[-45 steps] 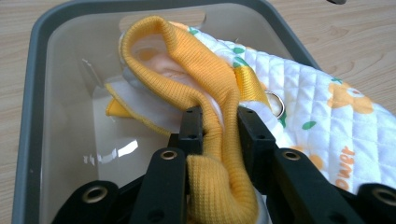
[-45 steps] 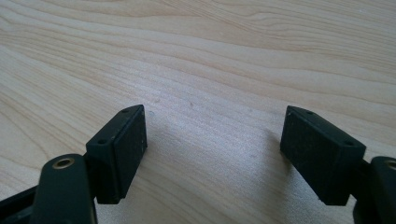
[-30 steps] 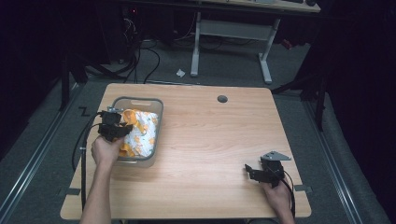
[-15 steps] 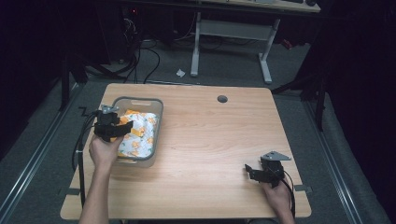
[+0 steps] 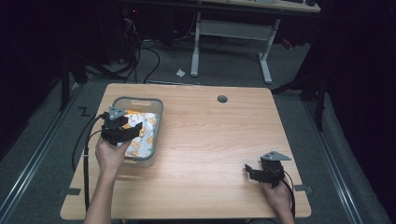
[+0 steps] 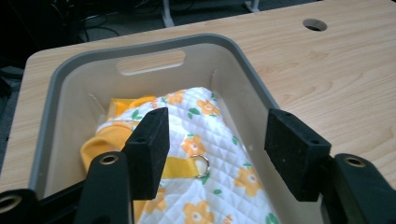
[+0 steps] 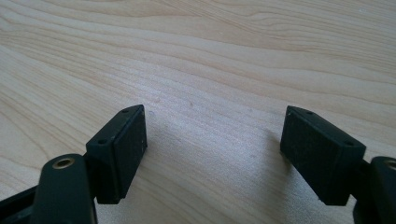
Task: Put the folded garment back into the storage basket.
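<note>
Two grippers work at a pale wooden table (image 5: 205,140) with a fine wavy grain and a round cable hole (image 5: 222,99) near its far edge. The left gripper (image 5: 122,131) hovers over a grey plastic bin (image 5: 156,103) at the table's left side, its jaws spread wide with nothing between them. In the left gripper view the bin (image 6: 243,60) has rounded corners, smooth cream inner walls and an oblong handle slot (image 6: 150,61) cut in the far wall. Inside it lies a quilted white cloth (image 6: 219,158) printed with orange flowers and green leaves, with yellow-orange trim, a yellow strap and a small metal ring (image 6: 201,164), details the high view reduces to a patterned bundle (image 5: 144,135). The right gripper (image 5: 254,171) sits low near the table's front right edge, well apart from the bin. The right gripper view shows its blocky black pads (image 7: 128,140), matte like dense foam, standing wide apart just over bare wood (image 7: 210,70).
</note>
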### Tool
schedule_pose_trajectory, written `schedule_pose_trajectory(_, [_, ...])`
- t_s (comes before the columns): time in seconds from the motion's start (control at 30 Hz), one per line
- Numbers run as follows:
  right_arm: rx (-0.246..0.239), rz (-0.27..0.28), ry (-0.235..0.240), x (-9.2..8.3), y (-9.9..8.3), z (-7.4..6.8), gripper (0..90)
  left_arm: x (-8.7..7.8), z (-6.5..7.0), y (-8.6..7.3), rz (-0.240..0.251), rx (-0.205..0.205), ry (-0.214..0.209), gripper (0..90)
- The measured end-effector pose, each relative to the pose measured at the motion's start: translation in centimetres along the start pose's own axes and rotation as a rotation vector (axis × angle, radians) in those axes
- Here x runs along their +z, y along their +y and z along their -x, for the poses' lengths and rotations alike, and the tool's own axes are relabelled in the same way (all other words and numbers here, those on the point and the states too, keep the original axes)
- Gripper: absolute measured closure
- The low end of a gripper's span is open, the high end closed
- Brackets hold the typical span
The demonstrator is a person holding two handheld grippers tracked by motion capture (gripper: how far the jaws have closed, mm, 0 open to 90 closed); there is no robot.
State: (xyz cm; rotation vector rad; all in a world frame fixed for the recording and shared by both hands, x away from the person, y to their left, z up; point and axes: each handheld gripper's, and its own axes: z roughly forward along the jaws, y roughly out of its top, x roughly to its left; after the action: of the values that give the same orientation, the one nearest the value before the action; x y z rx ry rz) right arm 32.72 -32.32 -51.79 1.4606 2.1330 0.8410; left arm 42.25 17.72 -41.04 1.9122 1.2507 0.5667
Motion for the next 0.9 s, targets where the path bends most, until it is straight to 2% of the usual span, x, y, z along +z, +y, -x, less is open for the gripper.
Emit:
schedule_pose_trajectory(0.3, [0.0, 0.0, 0.0, 0.0, 0.0, 0.0, 23.2, -0.4, 1.6, 0.0, 0.017, 0.015, -0.034, 39.7])
schedule_pose_trajectory(0.5, [-0.001, 0.0, 0.0, 0.0, 0.0, 0.0, 23.2, -0.6, 2.2, 0.0, 0.027, 0.021, -0.048, 39.6])
schedule_pose_trajectory(0.7, [0.001, 0.0, 0.0, 0.0, 0.0, 0.0, 23.2, -0.6, 2.9, -0.1, 0.042, 0.01, -0.069, 39.4])
schedule_pose_trajectory(0.9, [-0.001, 0.0, 0.0, 0.0, 0.0, 0.0, 23.2, -0.2, 3.9, -0.4, 0.038, 0.019, -0.089, 39.4])
